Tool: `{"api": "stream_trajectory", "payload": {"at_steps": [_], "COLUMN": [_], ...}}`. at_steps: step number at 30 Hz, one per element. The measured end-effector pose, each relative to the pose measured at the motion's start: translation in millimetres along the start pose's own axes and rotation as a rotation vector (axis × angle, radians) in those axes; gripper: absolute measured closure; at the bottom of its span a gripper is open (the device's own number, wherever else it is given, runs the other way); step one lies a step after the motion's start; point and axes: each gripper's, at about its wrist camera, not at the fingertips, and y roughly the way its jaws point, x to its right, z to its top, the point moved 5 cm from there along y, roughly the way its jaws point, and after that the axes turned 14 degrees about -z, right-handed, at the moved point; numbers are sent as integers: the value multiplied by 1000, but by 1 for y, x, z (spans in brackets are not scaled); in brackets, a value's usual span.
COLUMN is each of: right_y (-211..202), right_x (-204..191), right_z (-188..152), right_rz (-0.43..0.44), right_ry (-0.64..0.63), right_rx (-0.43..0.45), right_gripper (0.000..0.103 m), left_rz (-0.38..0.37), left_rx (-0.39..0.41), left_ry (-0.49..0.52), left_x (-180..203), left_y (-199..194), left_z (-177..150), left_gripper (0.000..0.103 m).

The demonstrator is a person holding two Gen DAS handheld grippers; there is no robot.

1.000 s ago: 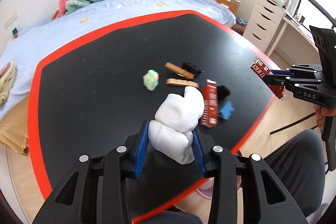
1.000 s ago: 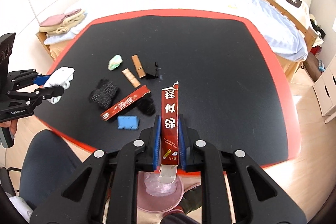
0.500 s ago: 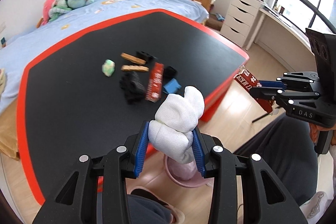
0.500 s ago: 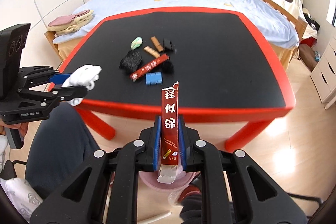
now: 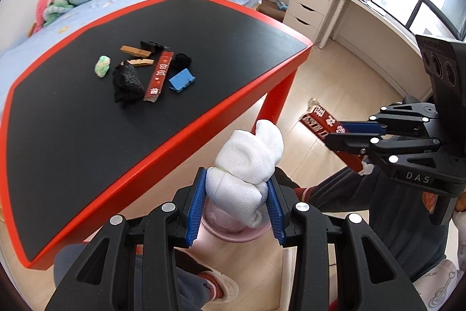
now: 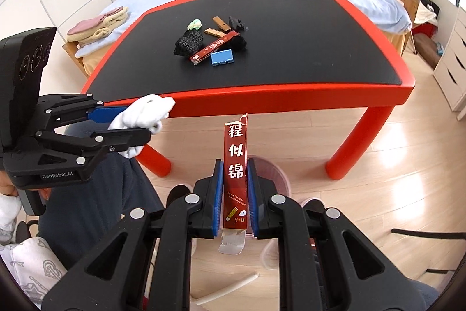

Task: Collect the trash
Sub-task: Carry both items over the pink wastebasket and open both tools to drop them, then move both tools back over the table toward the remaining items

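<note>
Bedroom, bed and plush toys behind a black table [image 6: 291,28] with red rim, pale wood floor; leftover clutter mid-table, left to right: green wad [image 5: 103,66], black mesh wad [image 5: 126,83], red strip wrapper [image 5: 158,77], blue clip [image 5: 182,80]; left gripper [image 5: 236,204] off the near table edge, blue pads pinching a white sock wad [image 5: 247,165], wad bulging up and forward past the pads, long axis roughly along the fingers; pink bin [image 5: 233,226] on the floor directly under it, partly hidden; right gripper [image 6: 235,196] clamped on a red carton [image 6: 235,174], long axis along the fingers, torn end pointing away toward the table, open flap at the near end; bin rim [image 6: 273,177] just behind the right pads; step in hand looks like the drop: centre each item over the bin mouth, lower close, tilt carton end-down so it goes in lengthwise, release one at a time; risk: sock snagging on a ribbed pad, carton bridging the rim.
</note>
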Motion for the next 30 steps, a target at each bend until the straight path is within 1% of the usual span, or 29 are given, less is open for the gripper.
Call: {"api": "stream_trajectory", "payload": {"at_steps": [4,5,6,7,8,9,10,11,12,18,24,30], "right_y": [1,1,2,3,4,4,3,4,5,6,0,-10], "right_x": [-2,-2,-1,0,2,4,7,11,13,19,15,10], "right_z": [3,4,6,6,6,6,7,6,6,4,4,8], "right_rz": [13,17,23,22,12,7,4,0,-8,-11,-14,-9], "right_ry": [5,7,10,13,18,26,41,51,56,83,81,66], "right_rx": [4,7,9,5,7,14,24,24,18,11,22,38], "right_gripper": [88,87,85,78,51,28,23,20,15,6,4,3], "left_rz": [-3,-4,-8,-9,-9,-9,-5,-1,5,29,52,71], "left_rx": [4,6,9,13,16,23,37,43,41,54,65,92], "left_ry": [-2,-2,-4,-8,-12,-14,-17,-19,-23,-52,-63,-81], "left_x": [1,1,2,2,2,2,1,0,-1,-7,-13,-17], "left_y": [3,4,4,4,4,4,3,2,2,-3,-13,-30], "left_z": [4,5,7,8,10,11,12,13,13,11,7,6], "left_gripper": [64,61,61,51,37,21,16,16,13,8,8,8]}}
